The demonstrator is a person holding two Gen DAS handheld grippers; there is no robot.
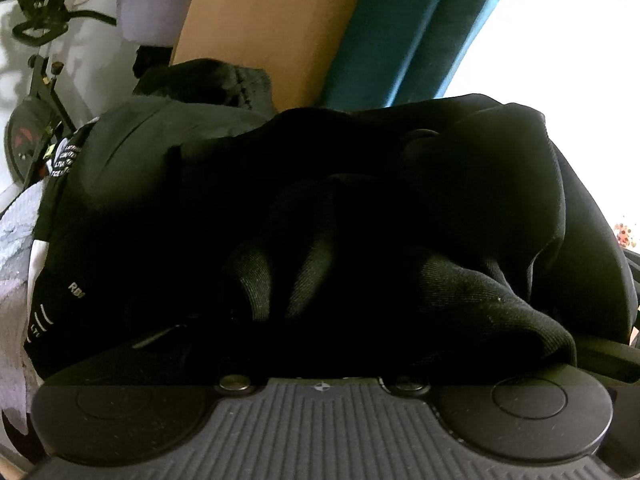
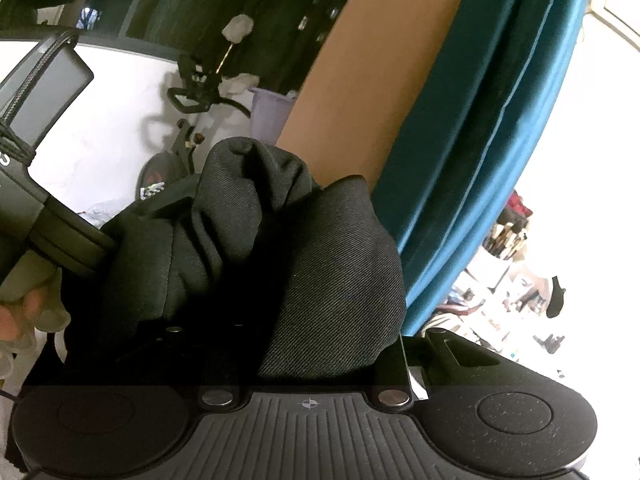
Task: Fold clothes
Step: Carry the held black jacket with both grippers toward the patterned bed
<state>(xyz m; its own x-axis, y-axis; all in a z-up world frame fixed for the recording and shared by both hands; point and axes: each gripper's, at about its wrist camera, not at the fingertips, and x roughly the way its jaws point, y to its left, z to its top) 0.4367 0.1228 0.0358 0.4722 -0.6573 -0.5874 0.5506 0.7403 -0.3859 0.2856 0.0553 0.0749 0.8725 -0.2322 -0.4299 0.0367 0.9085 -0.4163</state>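
Black twill cloth, the dark garment (image 1: 360,216), fills the middle of both wrist views and is bunched up right against the cameras. In the right wrist view the right tool (image 2: 320,344) is buried under a thick fold of the same garment (image 2: 320,264). It is probably clamped on that fold, but the fingertips are covered, so I cannot tell for sure. The left tool (image 1: 320,344) is also hidden under the cloth, and whether its jaws are together or apart I cannot tell. In the right view, the left tool (image 2: 60,232) meets the garment from the left side, with a hand (image 2: 20,312) holding it.

I judge the step is to lift and spread the garment so that an edge can be found. To do it well, the two tools should pull apart slowly until the cloth hangs flat, and each should hold only one layer, not a bundle.

For room: a brown panel (image 1: 264,28) and a teal curtain (image 2: 472,152) stand close behind the garment, and an exercise bike (image 1: 36,92) is at the left. The freer space seems to be toward the person, so spreading sideways and pulling back is safer than pushing forward.
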